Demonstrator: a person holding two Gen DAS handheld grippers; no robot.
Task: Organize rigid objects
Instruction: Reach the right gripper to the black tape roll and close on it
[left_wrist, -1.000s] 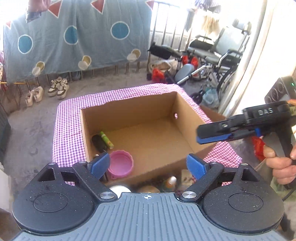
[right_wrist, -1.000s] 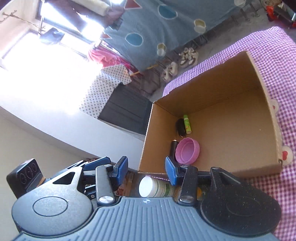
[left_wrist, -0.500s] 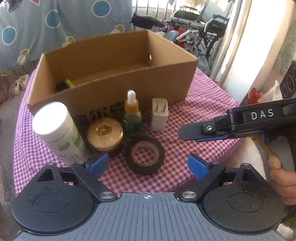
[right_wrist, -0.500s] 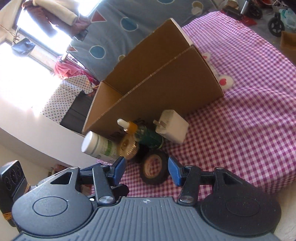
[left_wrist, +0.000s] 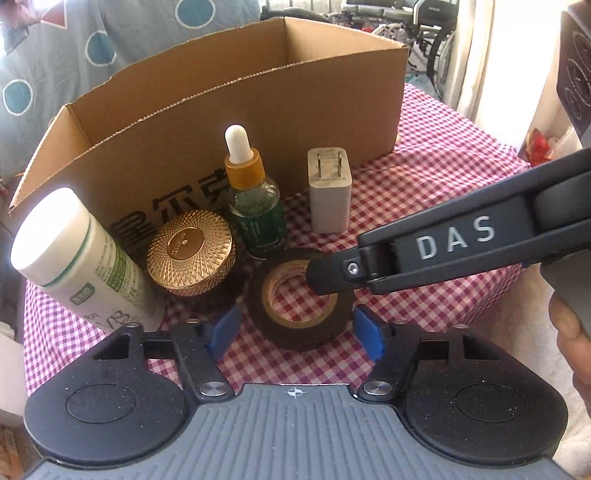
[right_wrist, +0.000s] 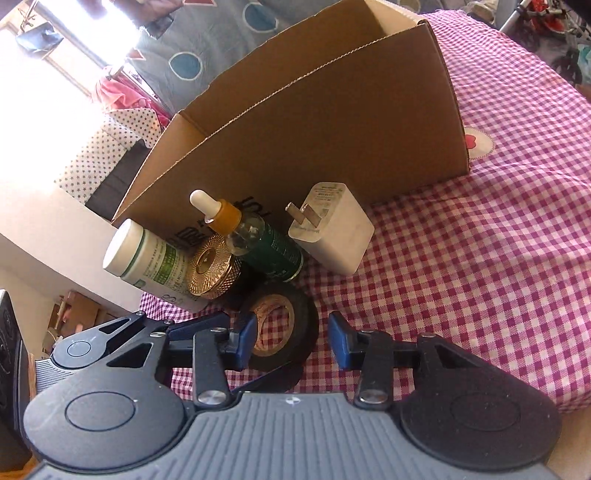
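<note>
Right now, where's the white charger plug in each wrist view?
Left wrist: white charger plug upright, centre-right, right of the dropper bottle.
Right wrist: plug at centre, tilted by the lens, right of the same bottle.
Shared landmark: cardboard box directly behind.

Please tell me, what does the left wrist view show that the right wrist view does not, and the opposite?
Only the left wrist view shows the right gripper from outside, marked DAS, its tip over the black tape roll, plus the person's right hand.

Only the right wrist view shows the printed label on the white square charger and a heart patch on the cloth.

Both show the brown cardboard box, white bottle, gold lid and green dropper bottle.
</note>
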